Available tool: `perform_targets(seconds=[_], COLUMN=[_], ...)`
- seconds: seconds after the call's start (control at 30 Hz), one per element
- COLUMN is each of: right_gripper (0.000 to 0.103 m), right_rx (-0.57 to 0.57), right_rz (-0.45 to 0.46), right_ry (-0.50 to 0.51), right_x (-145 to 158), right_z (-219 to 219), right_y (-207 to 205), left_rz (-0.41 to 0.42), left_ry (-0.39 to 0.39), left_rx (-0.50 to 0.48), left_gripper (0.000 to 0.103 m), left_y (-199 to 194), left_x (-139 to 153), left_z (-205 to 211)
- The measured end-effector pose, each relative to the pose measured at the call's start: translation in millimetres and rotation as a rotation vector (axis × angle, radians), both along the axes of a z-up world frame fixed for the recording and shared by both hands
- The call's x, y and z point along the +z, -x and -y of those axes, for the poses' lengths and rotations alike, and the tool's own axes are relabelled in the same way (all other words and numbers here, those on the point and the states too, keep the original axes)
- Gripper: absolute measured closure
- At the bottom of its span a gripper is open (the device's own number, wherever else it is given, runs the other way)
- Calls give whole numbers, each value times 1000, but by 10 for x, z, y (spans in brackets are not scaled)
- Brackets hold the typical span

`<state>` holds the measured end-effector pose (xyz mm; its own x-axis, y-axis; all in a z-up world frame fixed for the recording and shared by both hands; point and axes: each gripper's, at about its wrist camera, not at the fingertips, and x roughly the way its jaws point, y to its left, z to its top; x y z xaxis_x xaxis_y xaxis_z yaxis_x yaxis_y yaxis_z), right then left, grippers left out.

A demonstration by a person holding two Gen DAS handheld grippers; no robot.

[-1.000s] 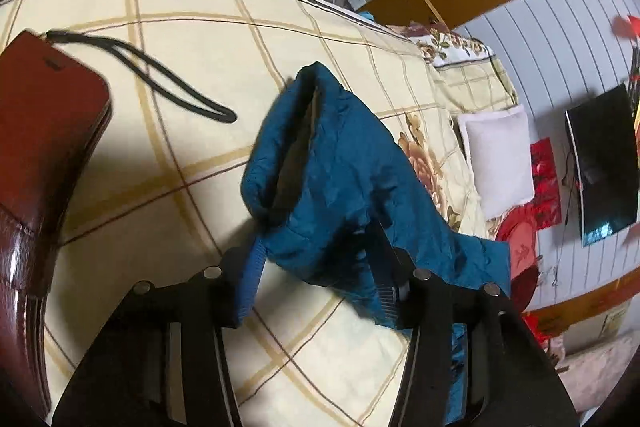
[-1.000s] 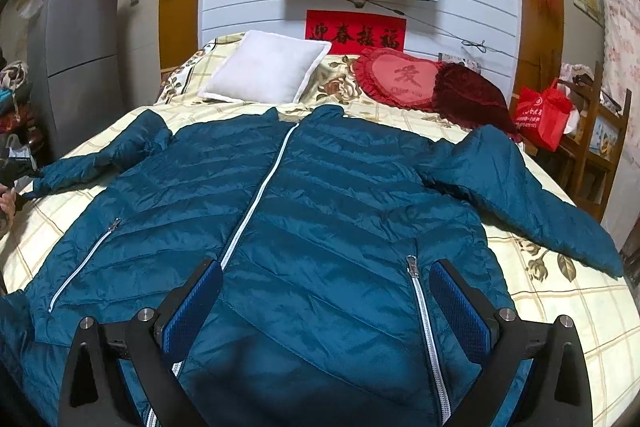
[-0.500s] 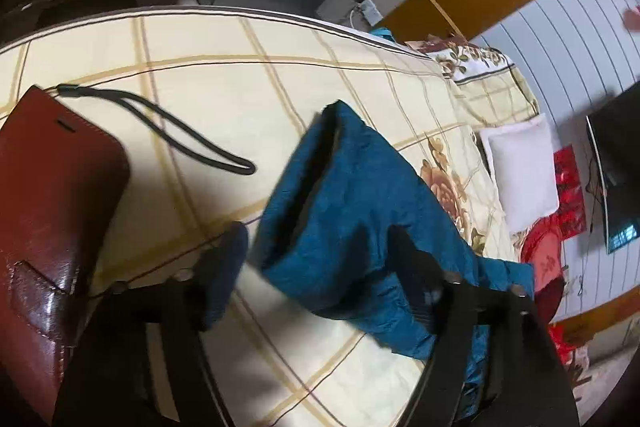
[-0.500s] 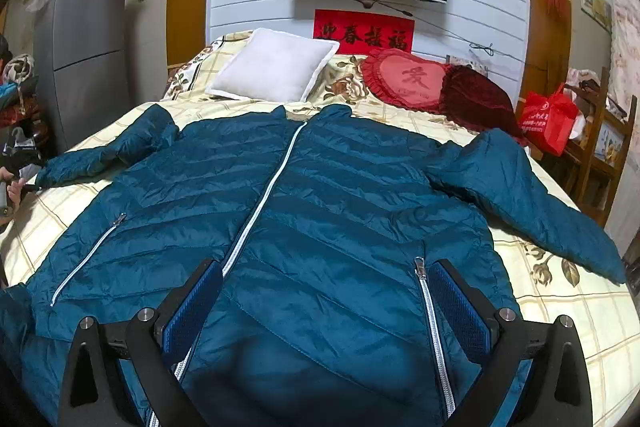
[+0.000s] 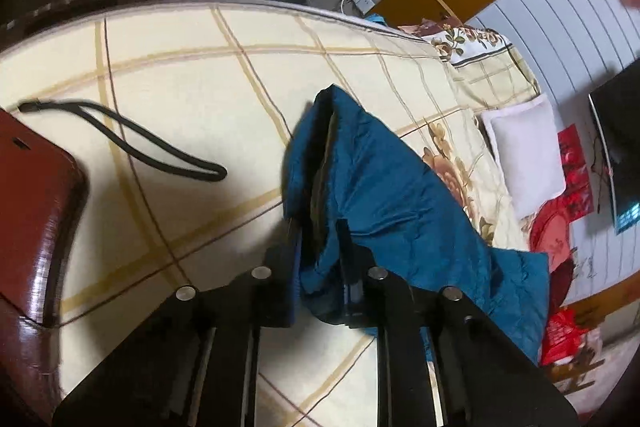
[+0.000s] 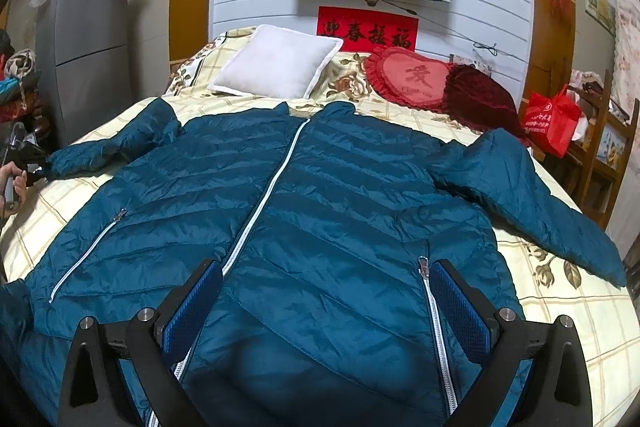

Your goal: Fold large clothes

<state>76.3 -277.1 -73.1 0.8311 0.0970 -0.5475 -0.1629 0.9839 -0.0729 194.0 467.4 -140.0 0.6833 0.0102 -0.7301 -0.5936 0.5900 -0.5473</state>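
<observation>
**Left tool just grabbed the sleeve cuff**

Blue jacket (image 6: 304, 227) lies flat, zipped, face up across the bed (image 5: 192, 75). Left tool (image 5: 320, 259), wide apart a moment ago, has clamped the left sleeve's cuff (image 5: 316, 163), so the sleeve fold can start. Right tool (image 6: 326, 311) hangs apart over the near hem.

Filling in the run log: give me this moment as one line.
stage: first sleeve fold | left gripper: shut on sleeve cuff | right gripper: open, above jacket hem | jacket: flat, zipped, on bed

Teal quilted jacket (image 6: 320, 211) spread front-up on bed (image 6: 560, 311), white zip closed, sleeves out sideways; one cuff (image 5: 320, 255) bunched.
</observation>
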Motion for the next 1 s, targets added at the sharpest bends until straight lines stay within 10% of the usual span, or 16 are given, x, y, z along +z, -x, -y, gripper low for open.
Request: perform_targets(seconds=[0.37, 1.0], right_gripper=[1, 1], right_rx=[-89, -133], right_rz=[-4, -51], right_ry=[28, -47], right_x=[-7, 13], right_z=[103, 565], right_y=[-16, 251], left_rz=[173, 354], left_ry=[-34, -28], left_rx=[16, -345], left_gripper=[94, 96], left_y=[220, -523], left_x=[777, 1731], left_z=[40, 2225])
